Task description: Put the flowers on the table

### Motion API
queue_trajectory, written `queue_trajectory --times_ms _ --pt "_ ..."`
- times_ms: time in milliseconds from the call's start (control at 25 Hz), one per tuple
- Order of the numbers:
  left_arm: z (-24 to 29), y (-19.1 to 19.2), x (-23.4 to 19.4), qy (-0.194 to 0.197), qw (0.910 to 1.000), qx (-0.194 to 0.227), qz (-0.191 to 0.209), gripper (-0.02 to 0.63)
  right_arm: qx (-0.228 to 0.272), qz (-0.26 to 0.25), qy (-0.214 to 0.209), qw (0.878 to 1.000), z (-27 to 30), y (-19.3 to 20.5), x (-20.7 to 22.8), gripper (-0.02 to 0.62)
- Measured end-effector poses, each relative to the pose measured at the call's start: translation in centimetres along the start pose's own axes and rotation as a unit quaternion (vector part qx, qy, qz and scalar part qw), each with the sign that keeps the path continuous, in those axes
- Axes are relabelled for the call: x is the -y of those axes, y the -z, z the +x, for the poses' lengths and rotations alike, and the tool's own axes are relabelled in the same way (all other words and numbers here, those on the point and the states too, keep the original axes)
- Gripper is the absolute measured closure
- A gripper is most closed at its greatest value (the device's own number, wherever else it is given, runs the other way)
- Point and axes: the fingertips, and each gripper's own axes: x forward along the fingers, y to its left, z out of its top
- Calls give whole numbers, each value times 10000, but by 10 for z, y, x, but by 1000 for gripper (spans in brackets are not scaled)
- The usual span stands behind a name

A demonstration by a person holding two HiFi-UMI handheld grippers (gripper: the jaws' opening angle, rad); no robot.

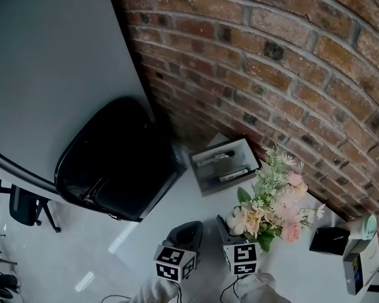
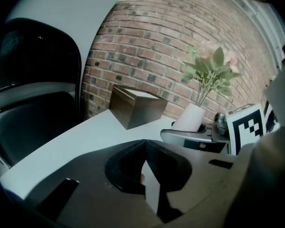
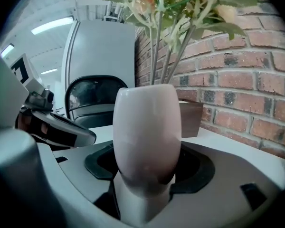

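A bunch of pink, cream and green flowers (image 1: 275,201) stands in a white vase (image 3: 147,137). My right gripper (image 3: 147,175) is shut on the vase's lower body, just above the white table (image 1: 177,207). From the left gripper view the vase (image 2: 190,118) leans slightly, and its base is hidden behind the right gripper (image 2: 194,137). I cannot tell whether it touches the table. My left gripper (image 2: 145,148) is shut with nothing in it, close to the left of the right one. In the head view both grippers, left (image 1: 184,233) and right (image 1: 228,227), sit near the table's front edge.
A dark open box (image 1: 224,163) with small items stands by the brick wall (image 1: 271,62). A black chair (image 1: 117,160) is at the table's left. A small black box (image 1: 328,238) and a white device (image 1: 363,251) stand at the right.
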Motion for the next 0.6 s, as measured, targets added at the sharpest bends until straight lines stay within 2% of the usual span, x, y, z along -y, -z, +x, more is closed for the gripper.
queue_trajectory --times_ms 600 --pt "-13 4 10 52 10000 72 -44 601 -53 167 258 9995 -14 0 1 331"
